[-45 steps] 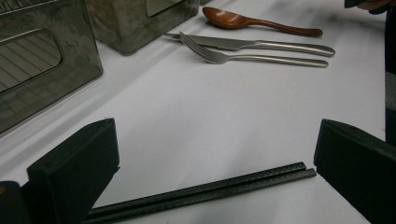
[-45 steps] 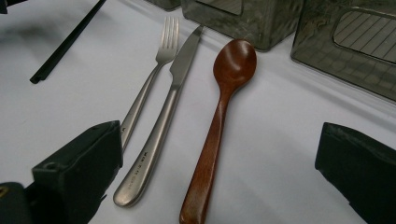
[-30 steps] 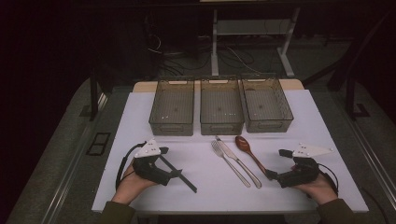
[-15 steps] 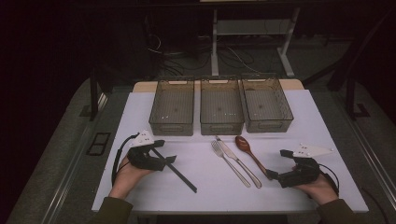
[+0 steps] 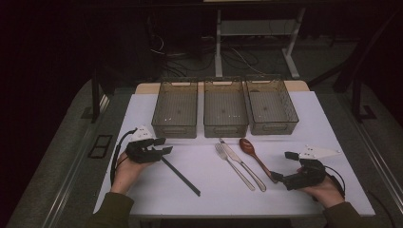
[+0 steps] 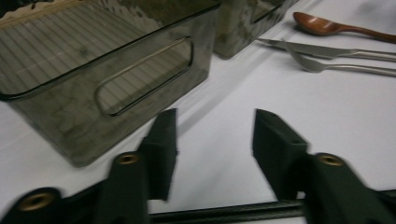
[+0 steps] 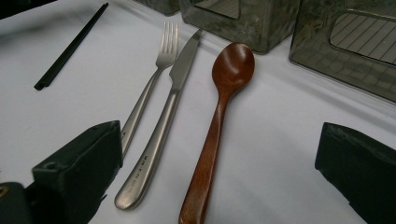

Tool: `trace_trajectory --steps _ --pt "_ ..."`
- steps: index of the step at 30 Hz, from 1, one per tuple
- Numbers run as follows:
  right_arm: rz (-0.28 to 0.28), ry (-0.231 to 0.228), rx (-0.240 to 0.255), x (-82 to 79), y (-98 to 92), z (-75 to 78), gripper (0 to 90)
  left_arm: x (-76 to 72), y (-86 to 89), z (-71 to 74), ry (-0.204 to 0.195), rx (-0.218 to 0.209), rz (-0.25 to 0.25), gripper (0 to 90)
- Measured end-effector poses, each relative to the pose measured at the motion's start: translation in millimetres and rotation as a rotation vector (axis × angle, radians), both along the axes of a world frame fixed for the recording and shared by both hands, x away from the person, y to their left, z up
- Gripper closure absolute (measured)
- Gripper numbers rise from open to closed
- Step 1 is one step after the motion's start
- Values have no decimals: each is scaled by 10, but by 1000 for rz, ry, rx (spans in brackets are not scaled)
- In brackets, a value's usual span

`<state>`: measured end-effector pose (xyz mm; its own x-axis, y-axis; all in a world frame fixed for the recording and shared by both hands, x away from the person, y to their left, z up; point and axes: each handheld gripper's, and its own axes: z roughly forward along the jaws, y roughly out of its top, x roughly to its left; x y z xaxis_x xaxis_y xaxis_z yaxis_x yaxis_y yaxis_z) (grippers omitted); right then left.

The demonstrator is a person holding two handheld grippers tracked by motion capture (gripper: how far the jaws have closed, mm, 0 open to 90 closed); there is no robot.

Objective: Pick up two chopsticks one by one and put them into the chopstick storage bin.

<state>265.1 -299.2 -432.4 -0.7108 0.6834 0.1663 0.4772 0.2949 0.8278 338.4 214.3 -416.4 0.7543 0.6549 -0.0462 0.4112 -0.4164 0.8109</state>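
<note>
The left gripper (image 5: 159, 145) sits at the near left of the white surface (image 5: 332, 128), just in front of the leftmost of three smoky plastic bins (image 5: 175, 108). Its fingers (image 6: 163, 144) have just been closing and now stand at a middling gap with bare surface between them, gripping nothing. The black chopsticks (image 5: 180, 176) lie on the surface right at this gripper, running from under its front end towards the near middle of the surface; in the left gripper view they cross as a dark bar (image 6: 224, 212) just behind the fingers, and it is hard to tell whether the gripper's body touches them.

The right gripper (image 5: 280, 178) rests at the near right, its fingers (image 7: 79, 172) spread wide and empty. The handle end of the wooden spoon (image 7: 219, 116) lies between them, untouched by either finger. Just beside the spoon lie a steel knife (image 7: 163, 126) and a steel fork (image 7: 149, 88), side by side, their tips pointing towards the middle bin (image 5: 225, 108). The third bin (image 5: 272, 105) stands to the right of that one, and all three bins appear empty.
</note>
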Motion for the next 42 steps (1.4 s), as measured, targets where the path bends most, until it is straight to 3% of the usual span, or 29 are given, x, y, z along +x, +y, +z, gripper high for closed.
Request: trace_trajectory --steps 3,9,11,14,16,21,31,42 --pt "0 -3 3 -5 -1 5 3 54 38 -7 2 19 31 696" --pt "-4 -1 5 7 -7 3 3 169 125 -40 41 52 92 890" --pt "-4 -2 4 7 -8 2 3 230 164 -88 62 80 124 892" --pt "-2 -4 3 5 -8 2 3 257 183 -121 75 96 134 892" --pt "-2 0 1 3 -5 1 3 274 194 -154 82 131 147 892" --pt "-3 2 1 4 -2 -3 3 279 242 -185 102 159 171 892" --pt "-8 4 -3 11 -6 -8 3 289 284 -234 123 159 190 893" --pt "-9 6 -2 14 -9 -8 3 292 276 -233 126 195 174 893"
